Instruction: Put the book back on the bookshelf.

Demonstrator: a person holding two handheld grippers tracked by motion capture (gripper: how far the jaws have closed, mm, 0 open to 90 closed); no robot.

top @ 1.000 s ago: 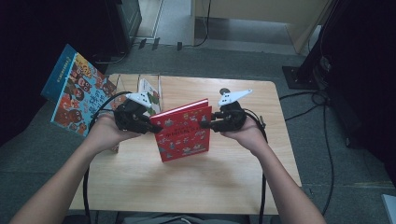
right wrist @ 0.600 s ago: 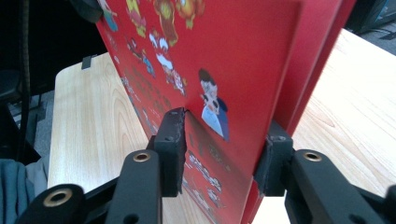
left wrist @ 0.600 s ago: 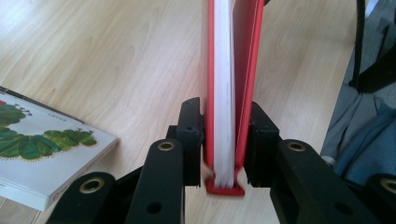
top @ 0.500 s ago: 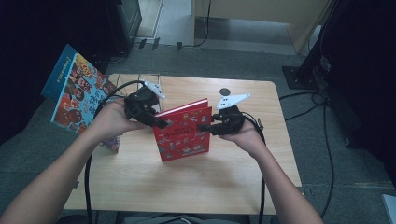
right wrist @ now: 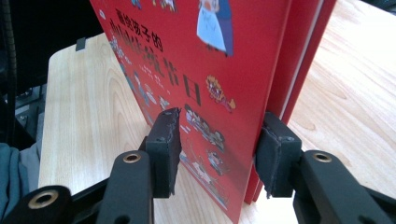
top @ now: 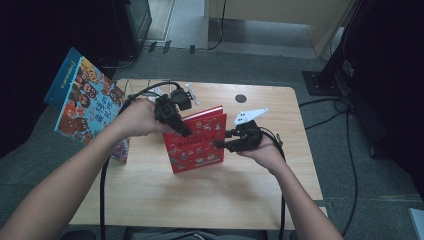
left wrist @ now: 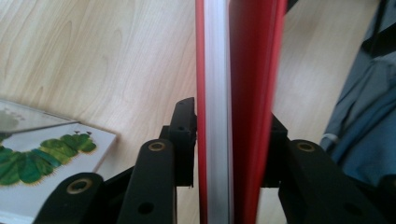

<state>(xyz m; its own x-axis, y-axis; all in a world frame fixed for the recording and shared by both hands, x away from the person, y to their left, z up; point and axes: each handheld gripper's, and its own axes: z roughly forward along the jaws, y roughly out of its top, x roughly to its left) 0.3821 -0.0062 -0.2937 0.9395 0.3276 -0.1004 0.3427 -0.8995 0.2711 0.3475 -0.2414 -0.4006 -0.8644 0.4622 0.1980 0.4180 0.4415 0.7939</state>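
Observation:
A red picture book (top: 197,140) stands tilted on the wooden table (top: 200,200). My left gripper (top: 185,131) comes down on the book's upper left corner. In the left gripper view the book (left wrist: 217,93) shows edge-on and fills the gap of my left gripper (left wrist: 231,116), with both pads against its covers, though these jaws have just been opening. My right gripper (top: 220,143) reaches in at the book's right edge. In the right gripper view the book (right wrist: 196,60) sits between the jaws of my right gripper (right wrist: 219,135), which have just been opening. The left pad (right wrist: 168,149) stands off the front cover.
A large blue picture book (top: 82,100) leans at the table's left side. Another book (top: 120,147) lies under my left forearm, and its caterpillar cover (left wrist: 42,158) appears in the left gripper view. A small dark disc (top: 241,98) sits near the far edge. Cables trail off the front.
My left hand has moved from the red book's left edge up to its top left corner and now points down at it. The right hand has sunk a little along the right edge.

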